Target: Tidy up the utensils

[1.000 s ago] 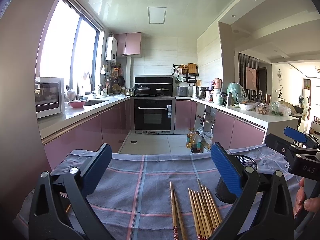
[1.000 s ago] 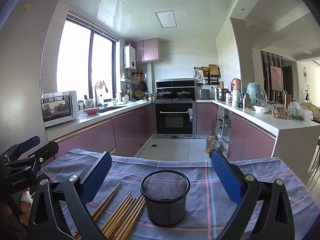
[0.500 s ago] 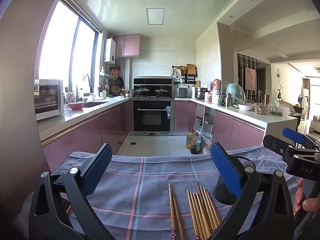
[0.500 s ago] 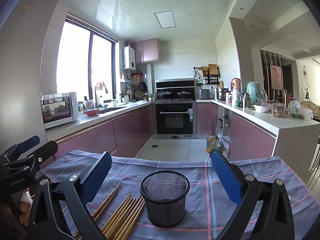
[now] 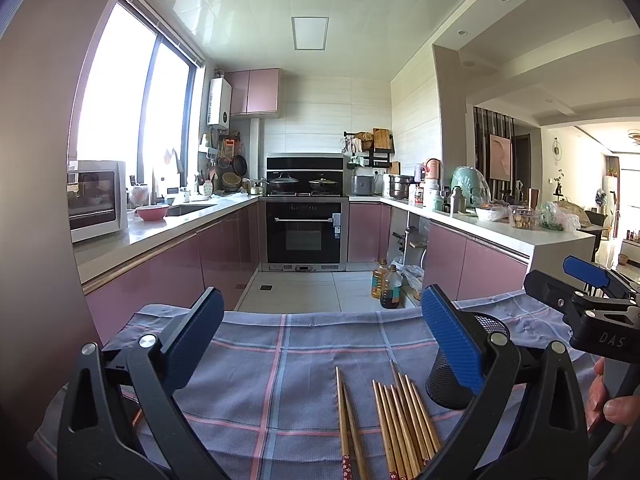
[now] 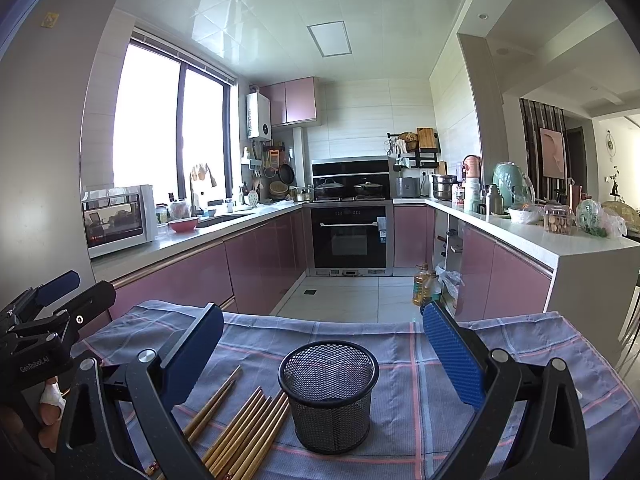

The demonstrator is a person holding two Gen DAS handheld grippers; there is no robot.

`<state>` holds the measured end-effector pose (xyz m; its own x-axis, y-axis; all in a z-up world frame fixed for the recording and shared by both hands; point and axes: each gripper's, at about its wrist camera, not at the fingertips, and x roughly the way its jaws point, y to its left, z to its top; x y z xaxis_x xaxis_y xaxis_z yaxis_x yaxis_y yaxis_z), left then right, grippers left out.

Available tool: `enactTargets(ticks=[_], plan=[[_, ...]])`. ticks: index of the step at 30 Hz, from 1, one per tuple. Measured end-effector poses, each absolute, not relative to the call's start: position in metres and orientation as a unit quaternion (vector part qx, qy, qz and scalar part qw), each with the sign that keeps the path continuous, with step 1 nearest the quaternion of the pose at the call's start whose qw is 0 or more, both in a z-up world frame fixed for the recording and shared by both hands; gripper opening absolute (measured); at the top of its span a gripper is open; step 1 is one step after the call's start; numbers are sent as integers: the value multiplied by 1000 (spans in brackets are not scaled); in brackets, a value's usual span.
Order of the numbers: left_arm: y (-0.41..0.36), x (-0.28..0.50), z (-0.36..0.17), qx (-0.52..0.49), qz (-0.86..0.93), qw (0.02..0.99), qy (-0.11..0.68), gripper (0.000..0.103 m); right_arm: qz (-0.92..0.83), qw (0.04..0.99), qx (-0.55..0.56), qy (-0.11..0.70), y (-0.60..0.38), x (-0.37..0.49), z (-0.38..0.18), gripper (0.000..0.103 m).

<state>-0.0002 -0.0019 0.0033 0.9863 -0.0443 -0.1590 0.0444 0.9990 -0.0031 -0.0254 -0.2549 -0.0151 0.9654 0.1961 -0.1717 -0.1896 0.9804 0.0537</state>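
Several wooden chopsticks (image 5: 400, 420) lie in a loose bundle on a blue plaid cloth (image 5: 280, 360); they also show in the right wrist view (image 6: 244, 428). A black mesh holder (image 6: 330, 394) stands upright and empty just right of them, partly hidden behind my left gripper's right finger in the left wrist view (image 5: 444, 380). My left gripper (image 5: 320, 344) is open and empty above the cloth, behind the chopsticks. My right gripper (image 6: 322, 356) is open and empty, with the holder between its fingers' line of sight.
The cloth-covered table ends at its far edge (image 6: 340, 318), with kitchen floor beyond. Oil bottles (image 6: 424, 284) stand on the floor. Pink cabinets and counters run along both sides. The other gripper shows at each view's edge (image 5: 592, 312) (image 6: 44, 328).
Both grippers have crept slightly, with the views barely shifting. The chopsticks and holder have not moved.
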Motion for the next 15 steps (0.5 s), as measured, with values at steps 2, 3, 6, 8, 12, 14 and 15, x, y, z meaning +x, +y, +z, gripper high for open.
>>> enactTargets(ticks=[2, 3, 6, 8, 12, 14, 15], plan=[[-2, 0, 3, 1, -22, 997, 80, 97, 97, 991, 18, 88, -255, -25, -15, 97], [-2, 0, 3, 1, -22, 997, 80, 97, 98, 991, 18, 88, -254, -25, -15, 97], [-2, 0, 3, 1, -22, 997, 80, 97, 98, 991, 19, 87, -255, -25, -15, 97], [-2, 0, 3, 1, -22, 997, 80, 97, 98, 991, 20, 87, -254, -25, -16, 97], [-2, 0, 3, 1, -22, 997, 80, 97, 98, 991, 23, 87, -258, -26, -17, 97], [-3, 0, 3, 0, -22, 997, 79, 97, 99, 991, 24, 87, -257, -26, -17, 97], [-3, 0, 3, 0, -22, 997, 79, 97, 98, 991, 23, 87, -258, -26, -17, 97]])
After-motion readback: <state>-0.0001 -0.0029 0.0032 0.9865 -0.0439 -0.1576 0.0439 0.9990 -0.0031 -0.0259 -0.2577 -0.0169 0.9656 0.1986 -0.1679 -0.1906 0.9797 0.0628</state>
